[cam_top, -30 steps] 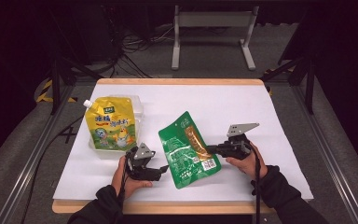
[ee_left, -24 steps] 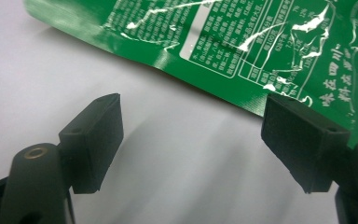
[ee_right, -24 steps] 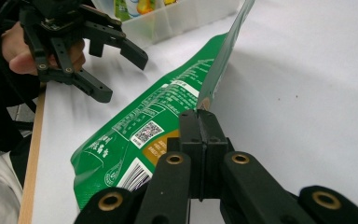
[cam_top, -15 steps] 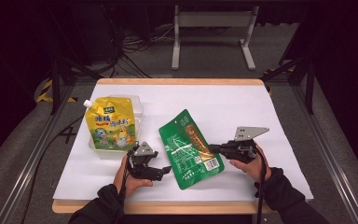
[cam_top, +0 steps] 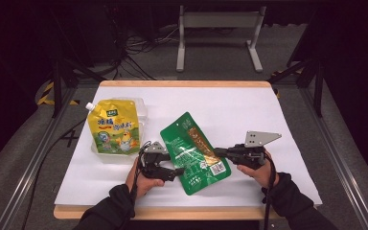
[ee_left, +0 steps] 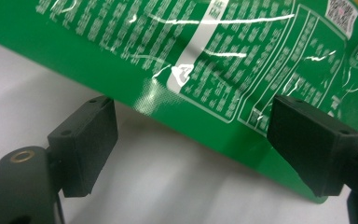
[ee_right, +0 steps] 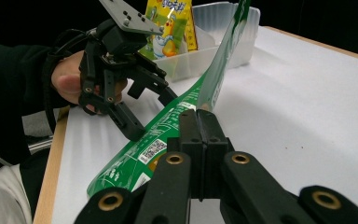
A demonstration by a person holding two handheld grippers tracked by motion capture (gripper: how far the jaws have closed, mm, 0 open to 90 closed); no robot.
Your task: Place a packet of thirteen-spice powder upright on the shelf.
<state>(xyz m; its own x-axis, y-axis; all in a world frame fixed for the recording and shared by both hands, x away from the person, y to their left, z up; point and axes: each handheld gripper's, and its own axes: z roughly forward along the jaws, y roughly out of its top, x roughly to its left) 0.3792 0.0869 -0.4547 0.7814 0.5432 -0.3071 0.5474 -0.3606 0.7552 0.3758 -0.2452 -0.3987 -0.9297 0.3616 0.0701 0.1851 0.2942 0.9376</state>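
High view: at frame centre, our right tongs [cam_top: 219, 152] pinch the green pouch [cam_top: 194, 152] on the white counter [cam_top: 249, 110]. Left gripper view: our left tongs [ee_left: 191, 144] gape at its edge, having just widened, gripping nothing. Right gripper view: jaws clamp the lifted pouch; next, we judge, the left must close.

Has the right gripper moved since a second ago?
Yes. In the high view the right gripper, shut on the green pouch, has shifted right, toward the table's right edge.
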